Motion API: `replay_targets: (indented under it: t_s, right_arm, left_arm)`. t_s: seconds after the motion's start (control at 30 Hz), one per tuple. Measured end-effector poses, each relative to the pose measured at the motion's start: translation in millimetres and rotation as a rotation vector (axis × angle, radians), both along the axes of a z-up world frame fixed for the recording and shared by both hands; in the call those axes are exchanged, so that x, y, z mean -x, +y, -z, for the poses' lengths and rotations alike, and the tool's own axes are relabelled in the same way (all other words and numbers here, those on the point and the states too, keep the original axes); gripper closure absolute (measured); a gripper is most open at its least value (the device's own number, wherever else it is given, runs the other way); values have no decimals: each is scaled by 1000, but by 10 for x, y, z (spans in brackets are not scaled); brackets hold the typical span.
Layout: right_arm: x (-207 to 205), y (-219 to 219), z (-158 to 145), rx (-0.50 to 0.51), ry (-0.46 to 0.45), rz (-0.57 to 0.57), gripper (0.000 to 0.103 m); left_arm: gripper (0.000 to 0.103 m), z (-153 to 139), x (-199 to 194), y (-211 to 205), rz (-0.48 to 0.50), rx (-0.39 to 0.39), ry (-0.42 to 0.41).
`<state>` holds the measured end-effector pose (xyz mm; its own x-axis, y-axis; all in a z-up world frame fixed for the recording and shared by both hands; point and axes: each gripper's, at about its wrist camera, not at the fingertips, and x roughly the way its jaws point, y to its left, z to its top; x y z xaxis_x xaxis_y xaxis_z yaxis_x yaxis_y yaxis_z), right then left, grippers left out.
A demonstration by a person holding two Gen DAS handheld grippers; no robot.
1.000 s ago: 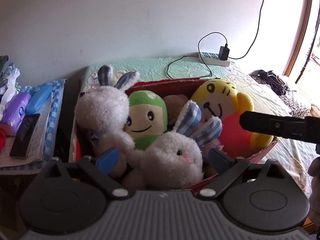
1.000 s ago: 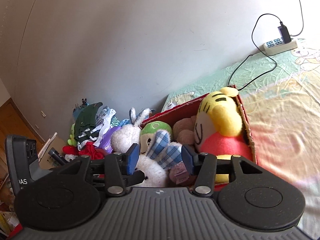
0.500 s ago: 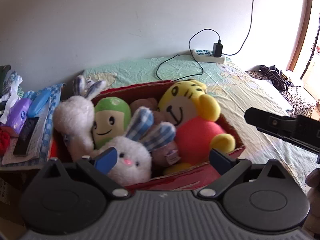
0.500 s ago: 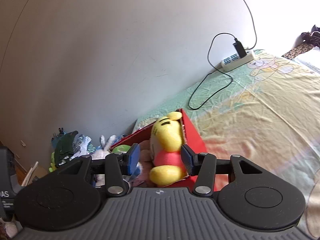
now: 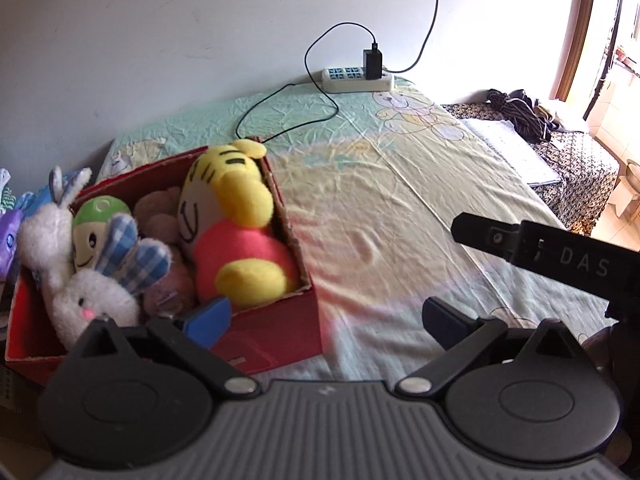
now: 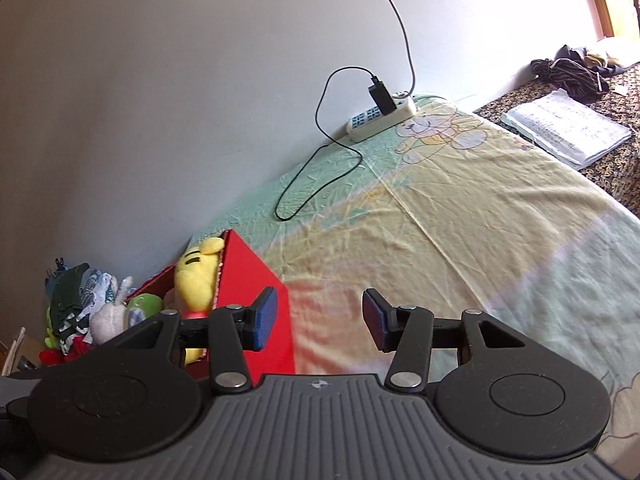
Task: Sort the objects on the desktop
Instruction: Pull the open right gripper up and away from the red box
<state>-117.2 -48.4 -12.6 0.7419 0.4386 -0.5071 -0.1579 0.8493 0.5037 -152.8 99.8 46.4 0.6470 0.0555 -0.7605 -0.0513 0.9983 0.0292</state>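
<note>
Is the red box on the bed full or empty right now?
Full. The red box is packed to its rim with plush toys: a yellow tiger, a white bunny and a green-capped doll.

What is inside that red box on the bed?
The red box holds soft toys: a yellow tiger, two white rabbits, a green-capped doll and something brownish. Whatever lies beneath them is covered.

We read "DAS" in pale capitals on the black right gripper (image 5: pixel 560 254) body, at 3 o'clock in left wrist view, no other legible text
</note>
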Motion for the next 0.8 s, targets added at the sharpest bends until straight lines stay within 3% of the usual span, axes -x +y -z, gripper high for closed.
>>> replay_targets:
  t_s: [0.4, 0.8]
  right_arm:
    - [-203, -369, 152, 95, 63, -39, 50]
    - [-278, -473, 382, 221, 179, -20, 39]
  left_arm:
    - [1, 176, -177, -529, -45, -37, 92]
    - [1, 501, -314, -738, -63, -64, 237]
